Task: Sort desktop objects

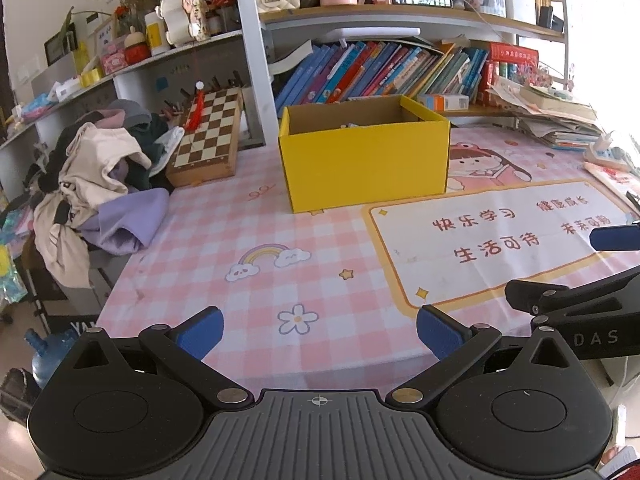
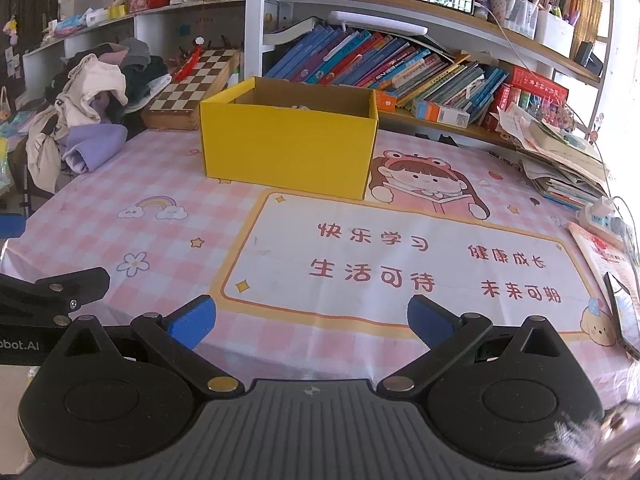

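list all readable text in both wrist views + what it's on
"快乐学习", "健康成长", "生活可待", "未来可期": white panel of the pink checked desk mat.
"DAS": body of the right gripper, as seen from the left wrist view.
"bot.AI" (start cut off): body of the left gripper, as seen from the right wrist view.
Book spines, the red box and the orange carton: print too small or blurred to read.
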### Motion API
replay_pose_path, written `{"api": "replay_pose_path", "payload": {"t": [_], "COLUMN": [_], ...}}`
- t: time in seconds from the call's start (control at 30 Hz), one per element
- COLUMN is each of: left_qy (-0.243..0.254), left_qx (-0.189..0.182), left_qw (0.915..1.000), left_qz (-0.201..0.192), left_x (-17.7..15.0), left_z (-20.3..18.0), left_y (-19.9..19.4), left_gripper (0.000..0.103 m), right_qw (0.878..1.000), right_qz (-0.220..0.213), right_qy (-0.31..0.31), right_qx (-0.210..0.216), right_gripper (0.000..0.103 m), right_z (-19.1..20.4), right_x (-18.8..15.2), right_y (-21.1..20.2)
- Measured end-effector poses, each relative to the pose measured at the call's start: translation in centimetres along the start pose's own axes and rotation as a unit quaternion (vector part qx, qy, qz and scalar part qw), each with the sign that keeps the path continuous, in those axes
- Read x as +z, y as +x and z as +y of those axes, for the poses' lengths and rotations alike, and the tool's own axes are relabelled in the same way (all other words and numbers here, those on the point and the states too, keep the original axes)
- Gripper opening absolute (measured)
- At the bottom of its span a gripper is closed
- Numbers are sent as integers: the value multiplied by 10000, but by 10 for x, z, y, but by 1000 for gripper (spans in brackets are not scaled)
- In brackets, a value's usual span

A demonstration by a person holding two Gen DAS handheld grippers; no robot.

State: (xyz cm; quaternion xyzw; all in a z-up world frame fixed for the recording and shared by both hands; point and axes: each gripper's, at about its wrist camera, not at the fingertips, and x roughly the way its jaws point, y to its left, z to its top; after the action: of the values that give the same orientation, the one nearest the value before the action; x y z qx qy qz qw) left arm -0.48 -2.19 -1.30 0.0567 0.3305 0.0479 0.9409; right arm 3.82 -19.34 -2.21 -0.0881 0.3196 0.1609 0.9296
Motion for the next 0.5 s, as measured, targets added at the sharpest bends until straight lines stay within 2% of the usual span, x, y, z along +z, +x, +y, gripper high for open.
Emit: {"api": "replay_pose_path", "payload": {"t": [0.5], "left_qy": [55], "left_qx": [-88], "left_qw": [9998], "left_qz": [161], "left_x": [-2], "left_z": [-5], "left_y": [4], "left_gripper": [103], "right_qw": [9998], "right_qz": [203], "right_qy": [64], "right_qx": [-20], "right_gripper": [103], "right_z": [-3], "right_x": [-5], "right_y": [4]}}
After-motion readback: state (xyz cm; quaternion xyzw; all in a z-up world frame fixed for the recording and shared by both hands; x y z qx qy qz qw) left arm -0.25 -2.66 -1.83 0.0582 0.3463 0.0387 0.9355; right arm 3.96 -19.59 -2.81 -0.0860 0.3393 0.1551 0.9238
